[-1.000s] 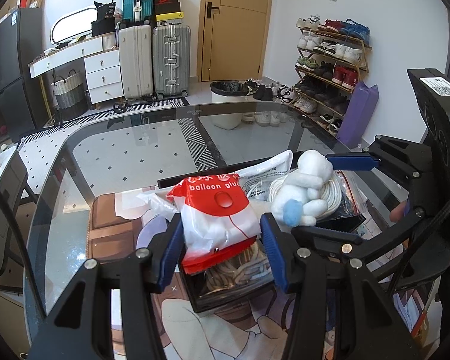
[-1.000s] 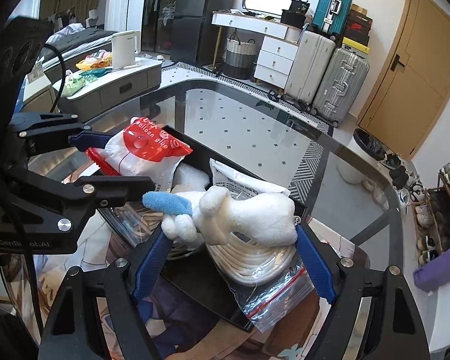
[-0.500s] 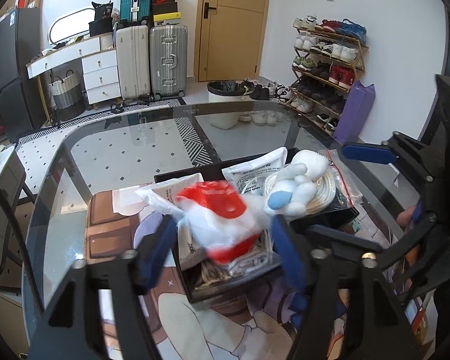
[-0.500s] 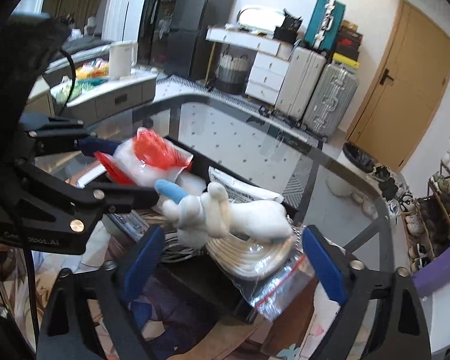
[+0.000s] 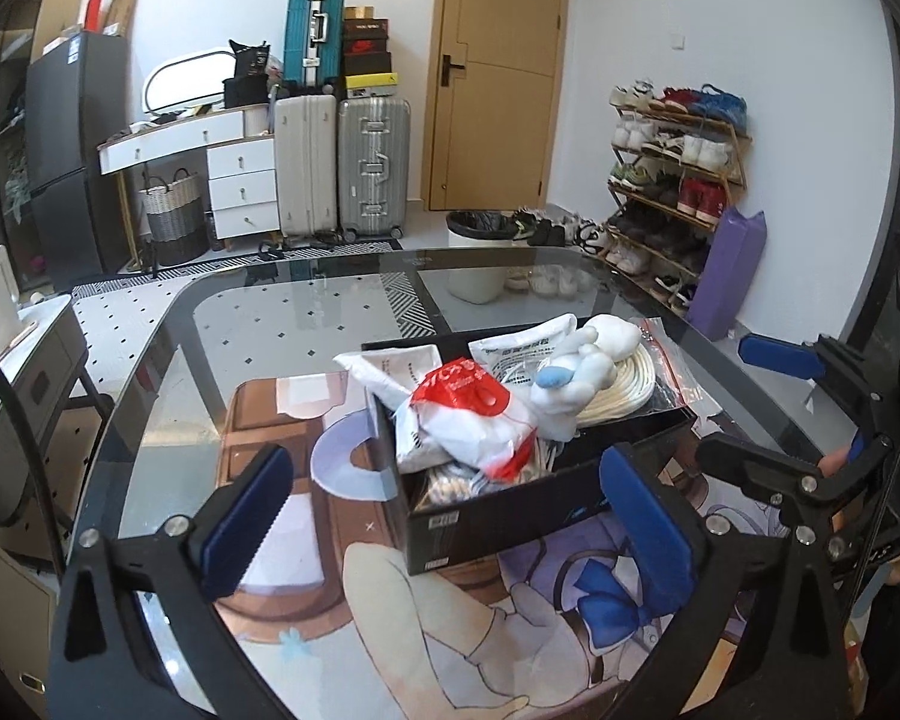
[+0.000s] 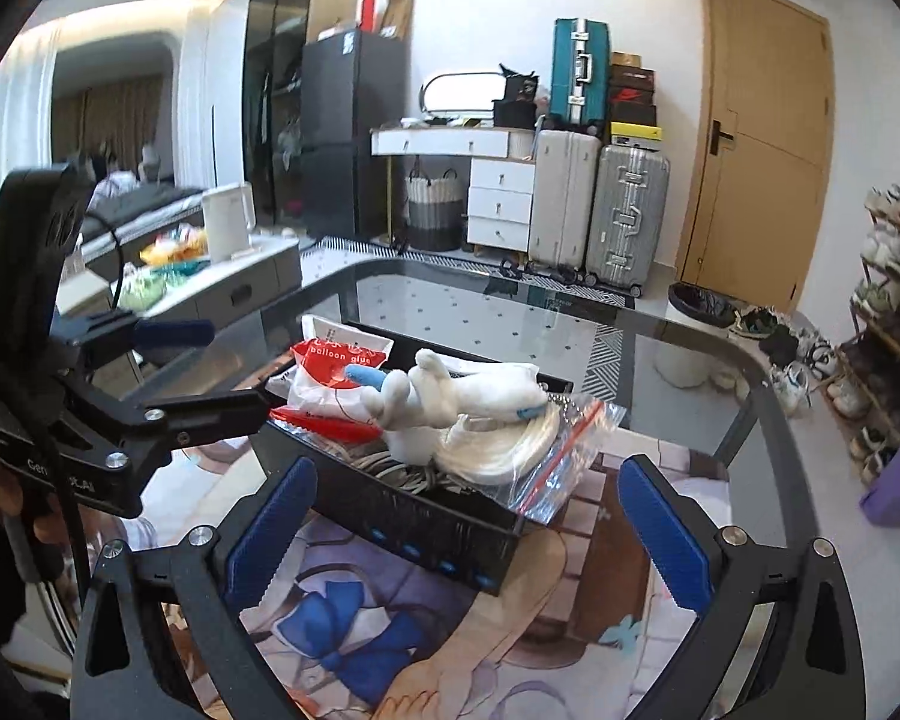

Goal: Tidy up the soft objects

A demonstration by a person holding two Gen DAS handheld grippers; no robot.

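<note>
The left gripper (image 5: 444, 516), jaws spread and empty, faces the black box (image 5: 546, 510) on the glass worktop (image 5: 258, 336); the red-and-white bag (image 6: 336, 384) reading "balloon glue" lies at its left end, the plush toy (image 6: 450, 399) lengthwise right, nearer the right gripper (image 6: 465, 531), jaws likewise spread

suitcases (image 5: 342, 165) | shoe rack (image 5: 672, 192) | door (image 5: 489, 72) | fridge (image 6: 345, 132) | kettle (image 6: 229, 221)
</note>
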